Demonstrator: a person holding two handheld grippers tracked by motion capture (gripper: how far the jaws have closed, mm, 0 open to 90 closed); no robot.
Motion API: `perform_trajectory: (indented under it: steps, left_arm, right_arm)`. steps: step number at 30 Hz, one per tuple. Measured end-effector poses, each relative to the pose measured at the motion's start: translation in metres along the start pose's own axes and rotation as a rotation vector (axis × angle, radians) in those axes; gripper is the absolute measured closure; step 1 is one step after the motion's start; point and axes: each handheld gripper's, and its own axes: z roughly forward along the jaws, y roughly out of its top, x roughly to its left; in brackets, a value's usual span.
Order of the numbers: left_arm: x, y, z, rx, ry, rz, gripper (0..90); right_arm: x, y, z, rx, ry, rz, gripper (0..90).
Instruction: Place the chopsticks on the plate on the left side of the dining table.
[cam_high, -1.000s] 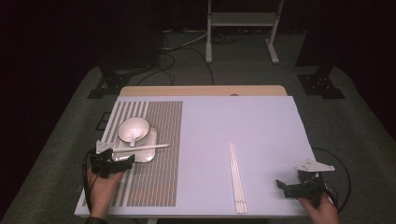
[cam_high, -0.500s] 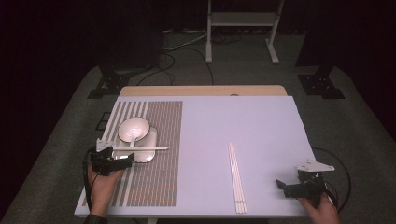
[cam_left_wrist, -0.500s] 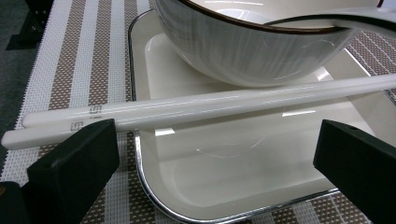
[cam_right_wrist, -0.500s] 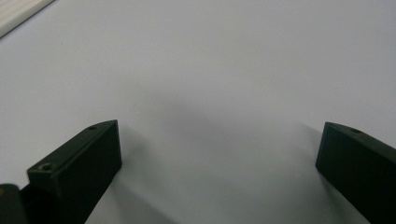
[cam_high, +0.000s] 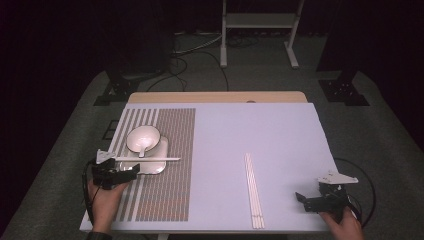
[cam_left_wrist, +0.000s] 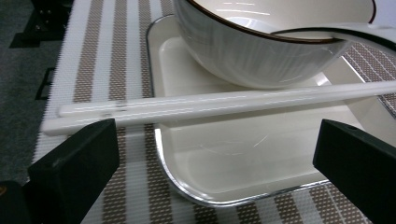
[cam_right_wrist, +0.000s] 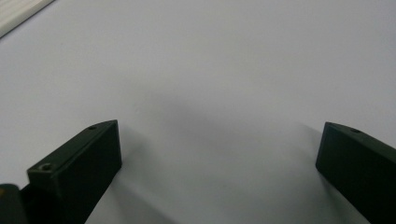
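Beside tray rim, left tool gapes.

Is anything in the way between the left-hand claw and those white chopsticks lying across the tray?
Nothing visible is. The left gripper is open, and the chopsticks lie just ahead of its jaws across the tray. The bowl sits behind them.
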Motion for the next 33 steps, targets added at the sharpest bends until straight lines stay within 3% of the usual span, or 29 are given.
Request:
perform_trajectory:
  steps: [4,11,16,20,24,33]
  left_arm:
    - [0.007,0.001,-0.007,-0.013,-0.012,-0.018,8.9]
    - [0.016,0.005,-0.018,-0.053,-0.01,-0.04,46.6]
    - [0.024,0.007,-0.019,-0.059,0.013,-0.042,69.9]
    - [0.034,0.008,-0.019,-0.058,0.055,-0.056,89.0]
    - [0.045,0.008,-0.017,-0.044,0.114,-0.057,90.0]
    - [0.059,0.006,-0.008,-0.027,0.189,-0.073,90.0]
  right_arm:
    - [0.0,0.0,0.0,0.0,0.0,0.0,0.0]
    - [0.0,0.0,0.0,0.0,0.0,0.0,0.0]
    - [0.0,0.0,0.0,0.0,0.0,0.0,0.0]
    - [0.0,0.0,0.0,0.0,0.0,0.0,0.0]
    - [0.0,0.0,0.0,0.0,0.0,0.001,0.0]
    - [0.0,0.0,0.0,0.0,0.0,0.0,0.0]
